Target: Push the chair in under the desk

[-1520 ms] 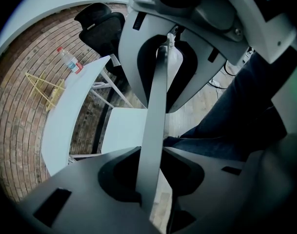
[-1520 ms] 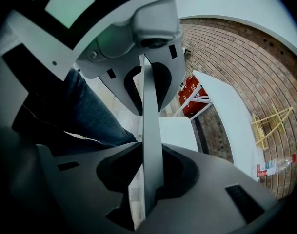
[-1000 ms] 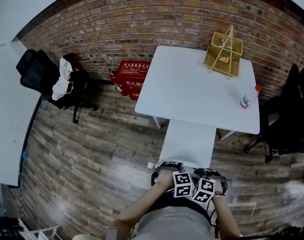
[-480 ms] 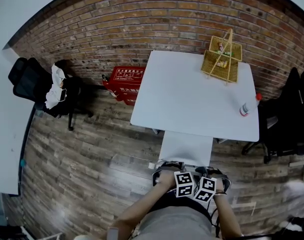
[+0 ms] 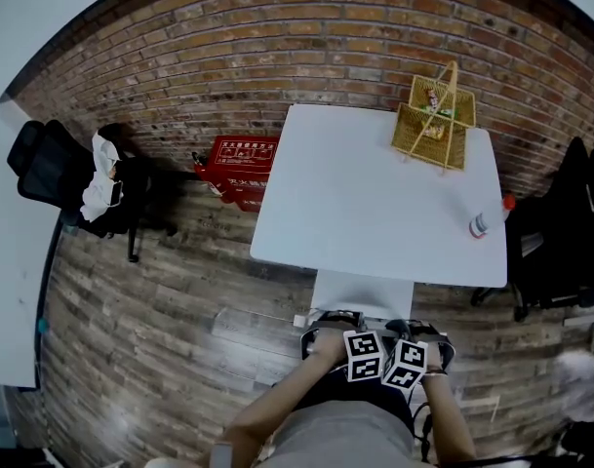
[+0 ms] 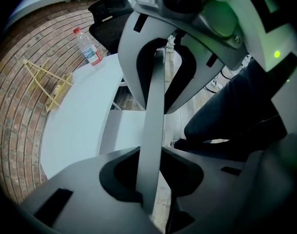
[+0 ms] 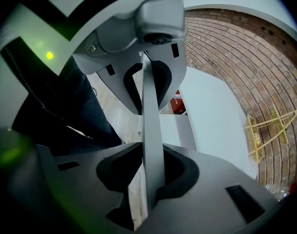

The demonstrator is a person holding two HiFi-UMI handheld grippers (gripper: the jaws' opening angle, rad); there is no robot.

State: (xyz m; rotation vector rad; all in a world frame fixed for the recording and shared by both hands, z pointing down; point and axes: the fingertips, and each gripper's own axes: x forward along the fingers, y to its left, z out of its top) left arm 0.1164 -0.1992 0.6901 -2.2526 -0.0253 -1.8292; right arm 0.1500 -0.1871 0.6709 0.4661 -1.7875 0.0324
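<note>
The white chair stands at the near edge of the white desk, with only a short strip of its seat showing in front of the desk. Both grippers sit side by side on the chair's backrest, just in front of the person's body. In the left gripper view the backrest's thin pale edge runs between the jaws of my left gripper, which are closing on it. My right gripper is shut on the same edge.
A wicker basket and a red-capped bottle stand on the desk. A red box lies by the brick wall. A black office chair with white cloth is at the left. Another black chair crowds the desk's right side.
The chair has slid forward under the desk with both grippers on its back, so much less of the seat shows. The person has stepped closer to the desk.
</note>
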